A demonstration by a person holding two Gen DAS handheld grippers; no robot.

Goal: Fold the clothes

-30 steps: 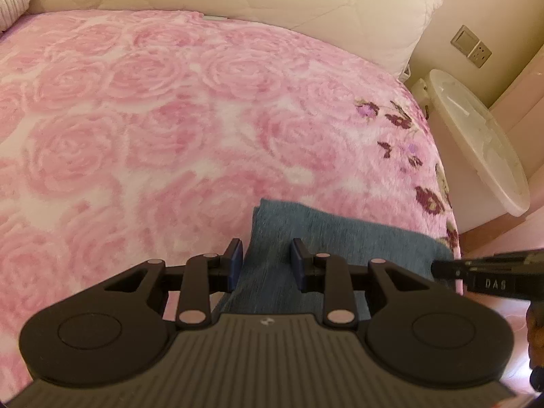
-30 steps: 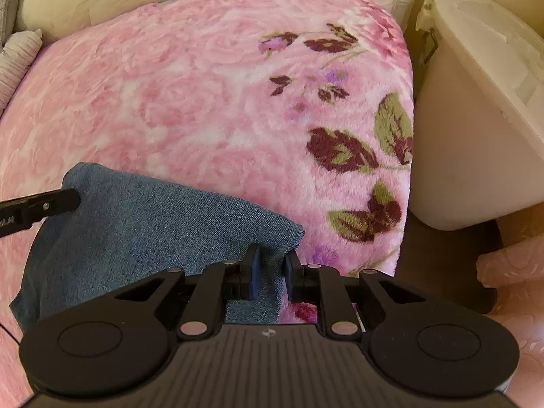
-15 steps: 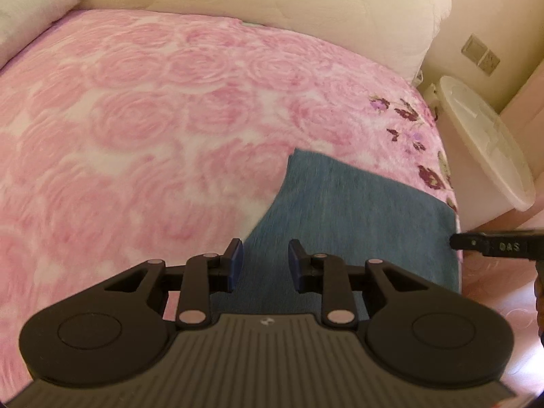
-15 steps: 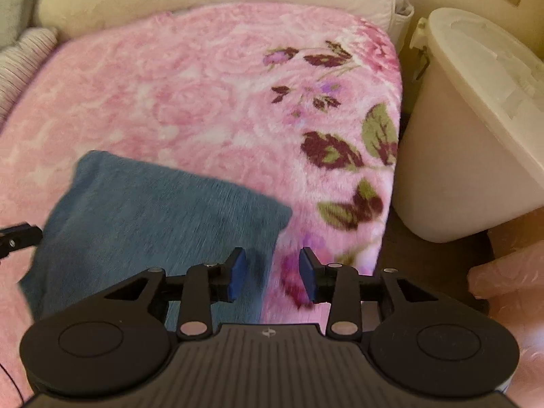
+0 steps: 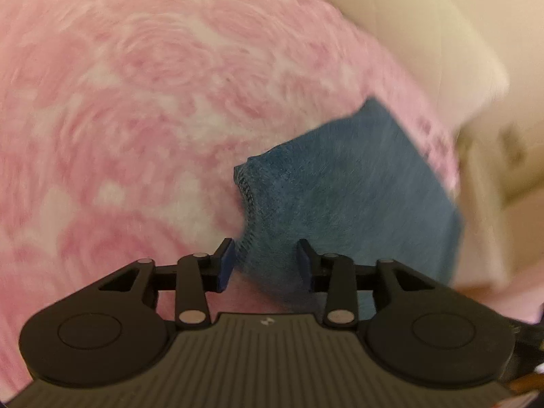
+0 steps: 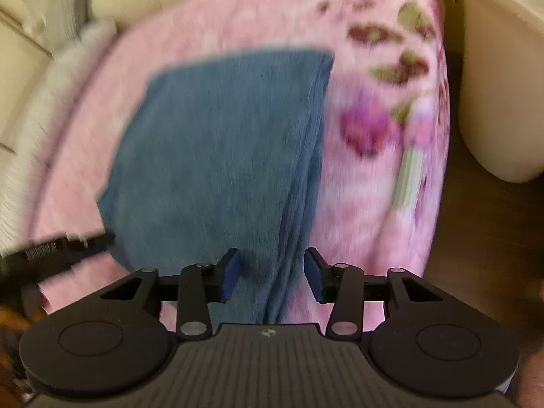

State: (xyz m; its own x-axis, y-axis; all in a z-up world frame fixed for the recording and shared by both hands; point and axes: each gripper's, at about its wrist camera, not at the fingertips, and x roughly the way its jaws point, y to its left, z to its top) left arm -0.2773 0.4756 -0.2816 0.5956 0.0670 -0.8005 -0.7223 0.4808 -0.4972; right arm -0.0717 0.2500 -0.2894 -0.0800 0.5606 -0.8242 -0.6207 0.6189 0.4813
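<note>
Blue garment (image 6: 221,142), denim-looking weave, folded into a rough rectangle, lies flat on the pink blanket (image 5: 119,108), toward the blanket's flower-printed edge. Blanket is plush fleece with a soft rose pattern; the part right of the garment carries darker purple blossoms and green leaves (image 6: 401,68). Both views are motion-blurred. Garment's near-left corner shows a stitched overlock hem (image 5: 246,200), slightly curled; its right side shows stacked layered edges running as long creases (image 6: 306,170). Left gripper (image 5: 265,261): black plastic linkage, blue pads, jaws opening, garment's hem corner sits between them, pads not pressing on the cloth, so released. Right gripper (image 6: 272,273): same build, jaws opening, wider gap, garment's layered near edge between the pads with clear space on both sides, released too. In the right wrist view the left gripper's black finger (image 6: 68,248) pokes in at the garment's near-left corner; contact too blurred to tell. Beyond the garment, at the blanket's far end, a cream quilted pillow (image 5: 425,27). Right of the garment, off the blanket's edge, a smooth cream plastic bin (image 6: 496,78) with rounded wall stands on brown floor (image 6: 482,244); contents not visible. Left of the garment, a pale ribbed cushion (image 6: 30,156) along the blanket's edge.
</note>
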